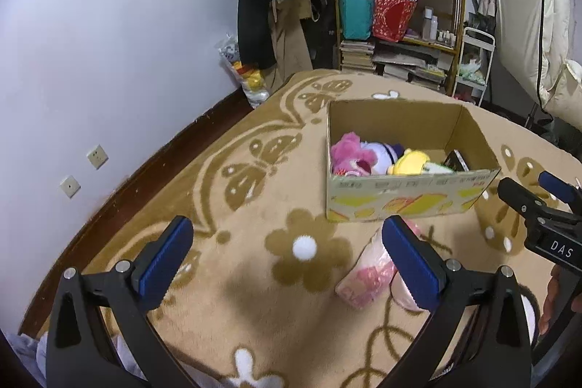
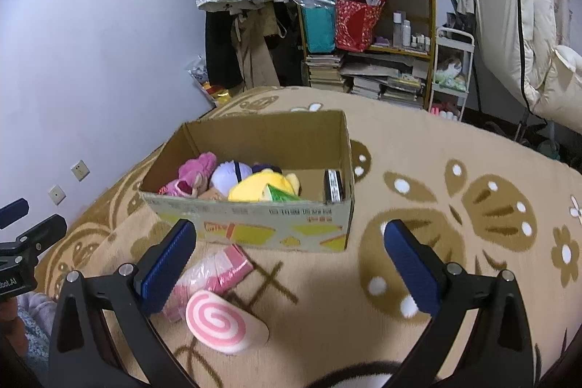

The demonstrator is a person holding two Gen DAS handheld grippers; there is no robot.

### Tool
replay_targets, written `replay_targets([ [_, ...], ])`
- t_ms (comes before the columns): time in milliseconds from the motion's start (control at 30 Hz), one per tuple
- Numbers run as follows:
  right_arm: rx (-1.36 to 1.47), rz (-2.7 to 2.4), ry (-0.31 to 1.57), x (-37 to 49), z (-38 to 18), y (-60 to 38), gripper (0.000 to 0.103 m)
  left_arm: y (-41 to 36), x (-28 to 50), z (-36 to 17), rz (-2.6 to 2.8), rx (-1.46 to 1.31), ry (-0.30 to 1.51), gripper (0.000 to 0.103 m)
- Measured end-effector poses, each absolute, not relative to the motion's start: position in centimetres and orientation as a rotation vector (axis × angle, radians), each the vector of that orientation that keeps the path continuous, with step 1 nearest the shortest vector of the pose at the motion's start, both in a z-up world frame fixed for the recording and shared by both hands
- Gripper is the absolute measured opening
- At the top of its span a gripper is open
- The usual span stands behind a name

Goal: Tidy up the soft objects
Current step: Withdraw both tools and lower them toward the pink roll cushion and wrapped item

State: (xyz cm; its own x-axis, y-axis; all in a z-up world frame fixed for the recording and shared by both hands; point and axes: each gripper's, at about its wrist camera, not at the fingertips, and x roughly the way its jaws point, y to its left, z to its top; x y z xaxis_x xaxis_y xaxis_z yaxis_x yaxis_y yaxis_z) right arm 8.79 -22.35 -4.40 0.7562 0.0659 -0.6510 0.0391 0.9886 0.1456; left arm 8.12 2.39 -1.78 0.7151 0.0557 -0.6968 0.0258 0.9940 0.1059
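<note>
Plush toys [image 2: 232, 180] in cardboard box [image 2: 254, 228] | both hand-held grippers [image 1: 287, 253] [image 2: 291, 257] wide, empty

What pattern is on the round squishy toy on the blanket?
A pink and white swirl, clearest in the right wrist view.

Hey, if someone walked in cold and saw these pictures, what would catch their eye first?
Probably the open cardboard box on the tan flowered blanket, holding a pink plush and a yellow plush. Next, the pink swirl cushion lying in front of the box, outside it, beside a pink packet.
</note>
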Motion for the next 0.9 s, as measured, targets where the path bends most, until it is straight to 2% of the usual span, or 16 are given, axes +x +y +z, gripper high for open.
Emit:
replay_targets([
  [633,0.141,0.039,0.821,7.8,-8.9,-20.4,0.103,2.1,9.2,-6.4,0.017,0.143,0.921,0.102],
  [900,0.048,0.103,0.853,8.2,-10.1,-18.5,0.103,2.4,10.2,-7.3,-0.02,0.085,0.952,0.102],
])
